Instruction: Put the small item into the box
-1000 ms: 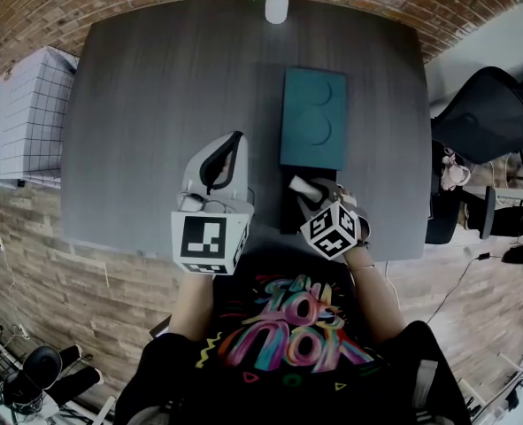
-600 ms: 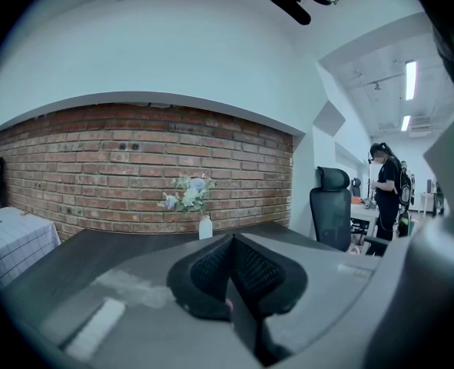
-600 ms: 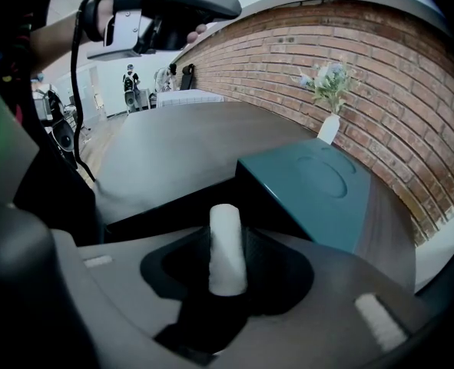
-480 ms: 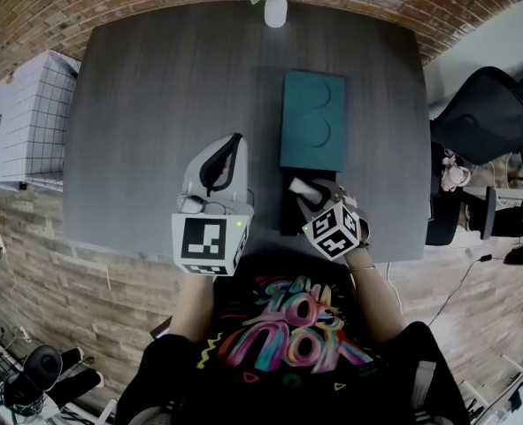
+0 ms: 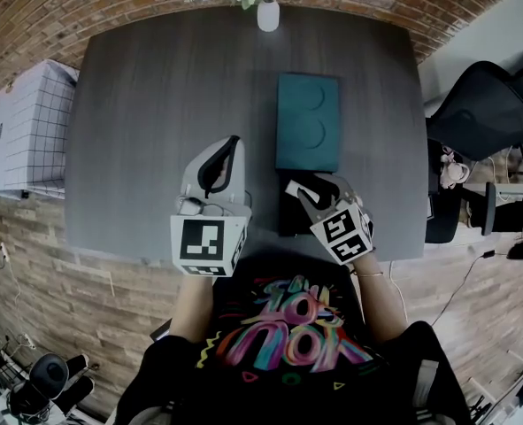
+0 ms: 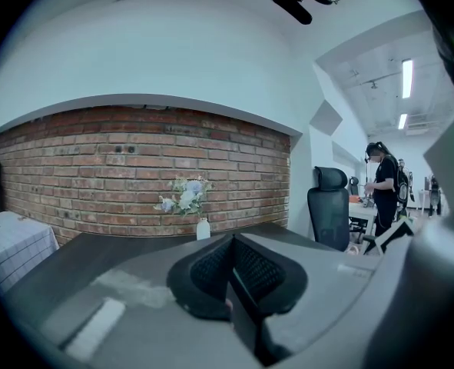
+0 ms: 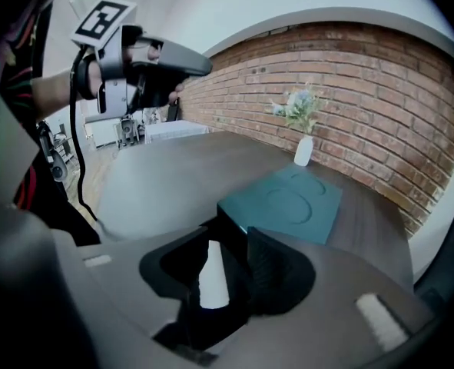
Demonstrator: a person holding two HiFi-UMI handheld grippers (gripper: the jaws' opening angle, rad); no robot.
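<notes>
**Small item let go into the box on the dark grey tabletop (image 5: 155, 104)**

Beyond lies a flat teal panel (image 5: 308, 122) with two round recesses; nearer, the black open-topped box (image 5: 289, 221); the left gripper (image 5: 233, 144) hangs aside, jaws together, empty; the right gripper (image 5: 314, 188), jaws just opened wide, stands over the small white tapered item (image 7: 211, 277), apparently inside the box; next, lift clear; the head view hides the box's interior.

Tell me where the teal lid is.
In the head view, the teal lid lies flat on the table, right of centre, between the white vase and the black box.
</notes>
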